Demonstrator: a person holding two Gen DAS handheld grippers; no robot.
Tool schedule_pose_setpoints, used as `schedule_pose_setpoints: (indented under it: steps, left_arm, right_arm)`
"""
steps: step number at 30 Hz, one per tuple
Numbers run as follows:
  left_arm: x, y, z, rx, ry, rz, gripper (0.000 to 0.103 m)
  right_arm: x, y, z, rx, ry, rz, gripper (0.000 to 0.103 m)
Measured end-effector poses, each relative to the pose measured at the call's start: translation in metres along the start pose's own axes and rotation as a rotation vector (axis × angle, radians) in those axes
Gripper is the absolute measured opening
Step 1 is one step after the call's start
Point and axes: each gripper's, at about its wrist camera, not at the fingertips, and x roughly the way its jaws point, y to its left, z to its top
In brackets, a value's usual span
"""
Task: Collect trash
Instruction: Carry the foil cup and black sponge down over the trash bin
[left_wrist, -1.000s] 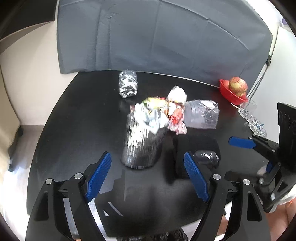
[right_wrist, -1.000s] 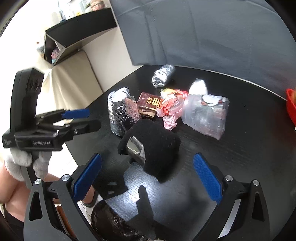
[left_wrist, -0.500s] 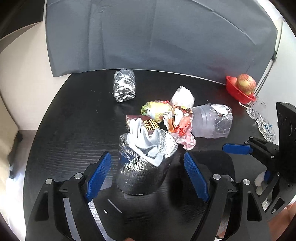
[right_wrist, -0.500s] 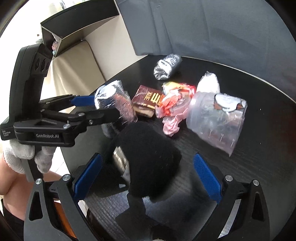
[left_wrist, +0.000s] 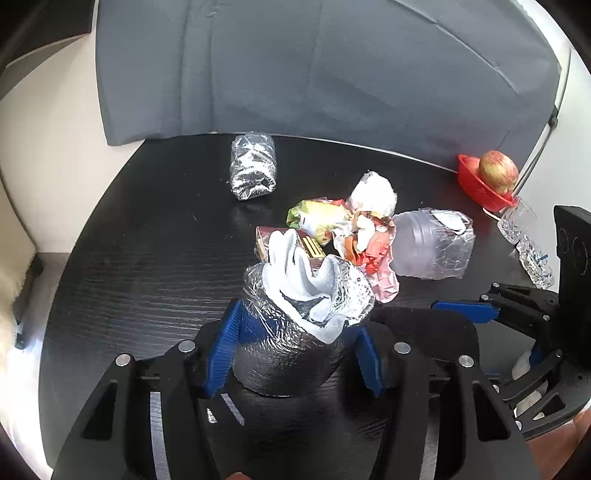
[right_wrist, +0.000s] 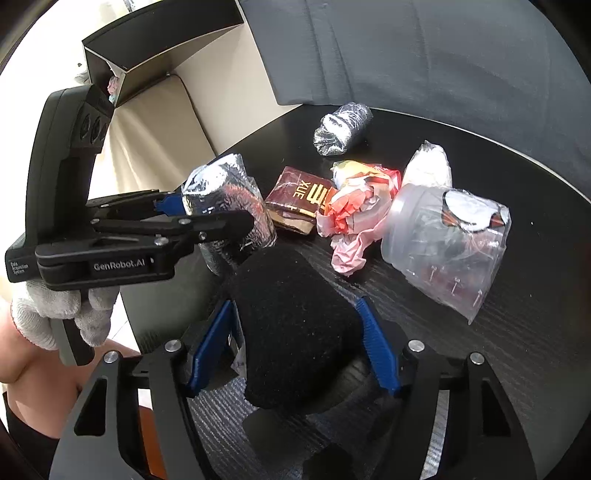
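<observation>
Left wrist view, catching left gripper just closing on crinkled silver foil bag; right gripper likewise clamping fuzzy black lump, both standing on black counter, marking trash pickup underway.

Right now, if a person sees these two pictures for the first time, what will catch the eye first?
First, the two grippers closing on things at the near table edge: the left gripper squeezes a silver foil bag stuffed with white paper, and the right gripper clamps a black fuzzy bundle. Behind them lies a bright heap of wrappers, and a red bowl with an apple stands at the far right edge.
</observation>
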Motion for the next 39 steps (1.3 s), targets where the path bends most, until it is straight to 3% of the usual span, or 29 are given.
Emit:
schedule_pose_setpoints:
  steps: [23,30,39]
  left_arm:
    - [-0.084,0.001,-0.056,-0.068,-0.07,-0.046,0.055]
    - [-0.105,0.001,-0.088,-0.079,-0.06,-0.045,0.055]
    - [-0.133,-0.003,-0.126,-0.083,-0.05,-0.048,0.055]
  right_arm:
    - [-0.066,0.02,-0.045,0.196,-0.114,0.0,0.067]
    - [-0.081,0.042,-0.071,0.269,-0.14,0.046,0.067]
    - [-0.089,0.078,-0.104,0.27,-0.121,0.052,0.067]
